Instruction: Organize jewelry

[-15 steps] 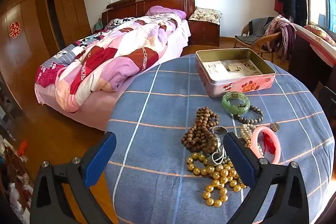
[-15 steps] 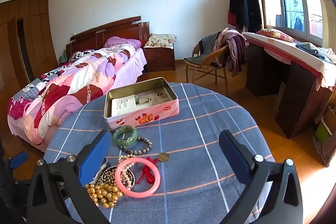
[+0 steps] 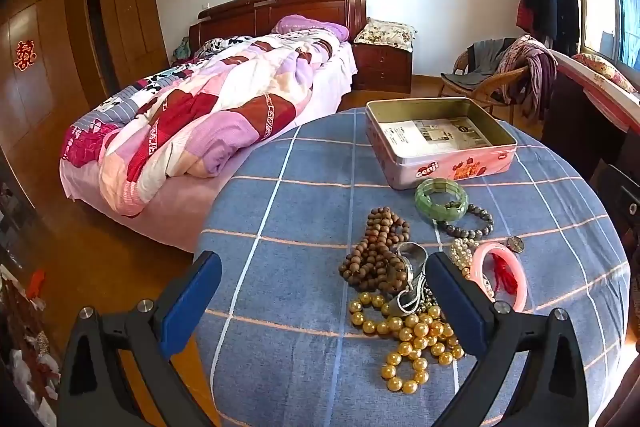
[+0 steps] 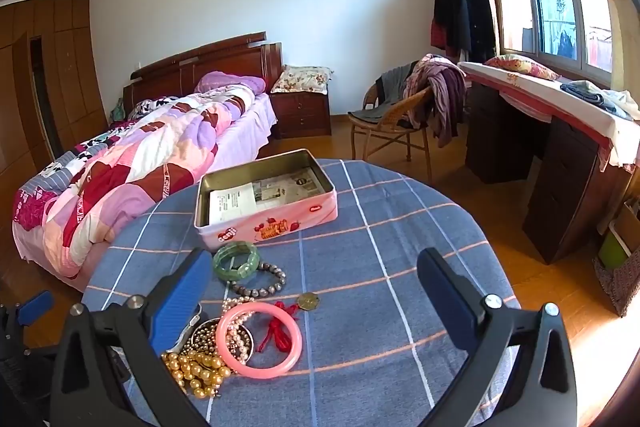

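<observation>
An open pink tin box with papers inside stands on a round table with a blue checked cloth. In front of it lie a green bangle, a dark bead bracelet, brown wooden beads, gold beads, a pink bangle over pearls, and a coin. My left gripper is open and empty above the near table edge. My right gripper is open and empty above the jewelry.
A bed with a patchwork quilt stands left of the table. A wicker chair with clothes and a dark desk stand at the right. The floor is wood.
Both grippers have shifted only slightly; the left view has drifted a little to the right. The jewelry lies where it was.
</observation>
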A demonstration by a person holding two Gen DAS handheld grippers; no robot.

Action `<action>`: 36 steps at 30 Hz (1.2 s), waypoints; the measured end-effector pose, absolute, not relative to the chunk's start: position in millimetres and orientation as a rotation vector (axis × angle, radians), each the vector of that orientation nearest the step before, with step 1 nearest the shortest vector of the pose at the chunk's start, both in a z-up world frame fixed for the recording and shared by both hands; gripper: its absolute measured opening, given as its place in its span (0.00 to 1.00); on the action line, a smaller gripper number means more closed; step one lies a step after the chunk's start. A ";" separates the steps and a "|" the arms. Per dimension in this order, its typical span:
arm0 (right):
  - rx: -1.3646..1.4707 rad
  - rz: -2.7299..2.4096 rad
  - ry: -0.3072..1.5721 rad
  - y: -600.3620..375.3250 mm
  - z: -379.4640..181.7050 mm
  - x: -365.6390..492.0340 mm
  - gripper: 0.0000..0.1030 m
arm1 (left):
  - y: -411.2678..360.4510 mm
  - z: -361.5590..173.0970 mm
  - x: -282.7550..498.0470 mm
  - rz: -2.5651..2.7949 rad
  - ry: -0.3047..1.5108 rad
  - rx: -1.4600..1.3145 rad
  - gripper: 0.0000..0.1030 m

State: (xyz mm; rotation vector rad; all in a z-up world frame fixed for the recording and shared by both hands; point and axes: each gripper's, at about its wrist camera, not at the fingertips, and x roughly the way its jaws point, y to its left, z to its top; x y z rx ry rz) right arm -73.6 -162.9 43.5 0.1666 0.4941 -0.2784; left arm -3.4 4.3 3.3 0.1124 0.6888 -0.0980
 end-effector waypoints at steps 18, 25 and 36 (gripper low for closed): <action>0.170 -0.284 0.492 -170.4 46.9 -75.7 1.00 | 3.9 6.6 -7.7 -0.113 0.676 0.111 0.99; 0.177 -0.301 0.504 -173.2 41.3 -76.6 1.00 | 2.4 7.6 -8.3 -0.116 0.671 0.114 0.99; 0.185 -0.307 0.512 -172.0 41.4 -76.3 1.00 | 2.1 7.1 -9.5 -0.116 0.672 0.113 0.99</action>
